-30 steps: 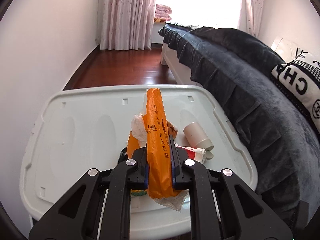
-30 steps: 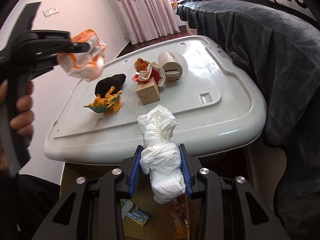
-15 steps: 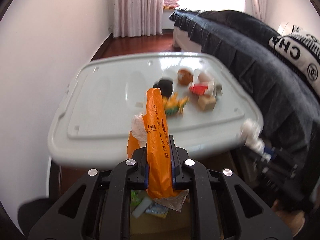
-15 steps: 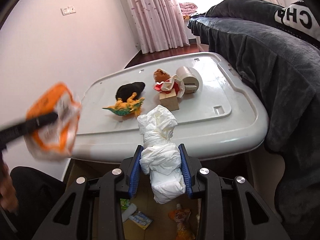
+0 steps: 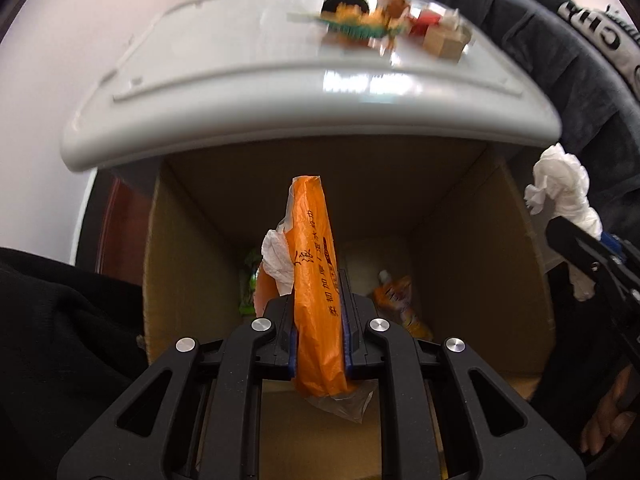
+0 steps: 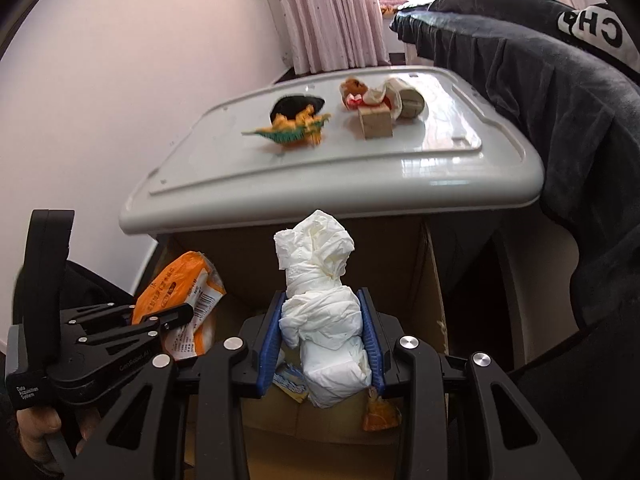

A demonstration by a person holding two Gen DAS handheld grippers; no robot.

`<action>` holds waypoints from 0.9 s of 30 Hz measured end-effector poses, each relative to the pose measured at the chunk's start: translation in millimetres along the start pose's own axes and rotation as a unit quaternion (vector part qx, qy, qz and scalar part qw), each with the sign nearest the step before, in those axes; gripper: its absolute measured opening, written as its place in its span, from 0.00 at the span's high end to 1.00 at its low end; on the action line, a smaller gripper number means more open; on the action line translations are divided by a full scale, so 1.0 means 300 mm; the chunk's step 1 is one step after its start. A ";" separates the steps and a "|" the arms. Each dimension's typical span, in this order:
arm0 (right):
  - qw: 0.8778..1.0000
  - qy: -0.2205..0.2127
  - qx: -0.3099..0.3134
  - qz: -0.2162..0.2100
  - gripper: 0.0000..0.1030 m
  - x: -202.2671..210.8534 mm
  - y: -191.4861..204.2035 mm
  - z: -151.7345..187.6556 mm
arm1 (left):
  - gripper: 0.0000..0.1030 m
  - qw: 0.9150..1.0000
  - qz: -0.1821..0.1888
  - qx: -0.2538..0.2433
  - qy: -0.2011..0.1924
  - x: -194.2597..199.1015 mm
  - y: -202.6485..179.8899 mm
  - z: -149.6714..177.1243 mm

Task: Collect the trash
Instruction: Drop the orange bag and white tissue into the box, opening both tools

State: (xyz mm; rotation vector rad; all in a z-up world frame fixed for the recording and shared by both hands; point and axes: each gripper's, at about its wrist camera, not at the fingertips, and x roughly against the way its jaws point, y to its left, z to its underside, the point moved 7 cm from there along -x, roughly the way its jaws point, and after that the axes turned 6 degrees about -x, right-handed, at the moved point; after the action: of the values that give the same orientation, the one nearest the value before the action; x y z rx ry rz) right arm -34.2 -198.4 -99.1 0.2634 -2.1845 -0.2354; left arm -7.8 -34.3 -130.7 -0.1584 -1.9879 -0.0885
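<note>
Left gripper [image 5: 318, 334] jaws clamp an orange wrapper [image 5: 316, 280] over the cardboard box [image 5: 480, 248]; right gripper [image 6: 322, 340] jaws, partly apart, squeeze a white tissue wad [image 6: 324, 312]

Your orange wrapper [image 5: 316, 280] carries dark printed characters, and your tissue wad [image 6: 324, 312] is plain white. The brown cardboard box [image 5: 480, 248] sits below a pale grey surface [image 6: 440, 168], with pink speckled curtains [image 6: 328, 12] behind.
</note>
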 end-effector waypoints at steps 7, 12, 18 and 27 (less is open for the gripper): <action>0.998 0.068 -0.008 0.011 0.65 -0.157 -0.023 0.057 | 0.87 0.998 -0.009 -0.006 0.054 -0.136 -0.009 0.017; 0.997 0.074 -0.005 0.015 0.65 -0.177 -0.019 0.069 | 0.87 0.998 -0.011 -0.007 0.063 -0.157 -0.010 0.019; 0.997 0.070 0.004 0.012 0.65 -0.164 -0.010 0.071 | 0.87 0.998 -0.013 -0.006 0.061 -0.162 -0.016 0.013; 0.998 0.056 0.002 0.014 0.46 -0.144 -0.007 0.051 | 0.61 0.998 -0.019 0.004 0.051 -0.140 0.002 0.032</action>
State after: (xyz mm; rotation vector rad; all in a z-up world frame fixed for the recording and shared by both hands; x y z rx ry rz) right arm -21.4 -187.4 -141.8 0.2424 -2.0758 -0.1969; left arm 0.6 -35.5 -173.1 -0.1081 -1.8887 -0.1109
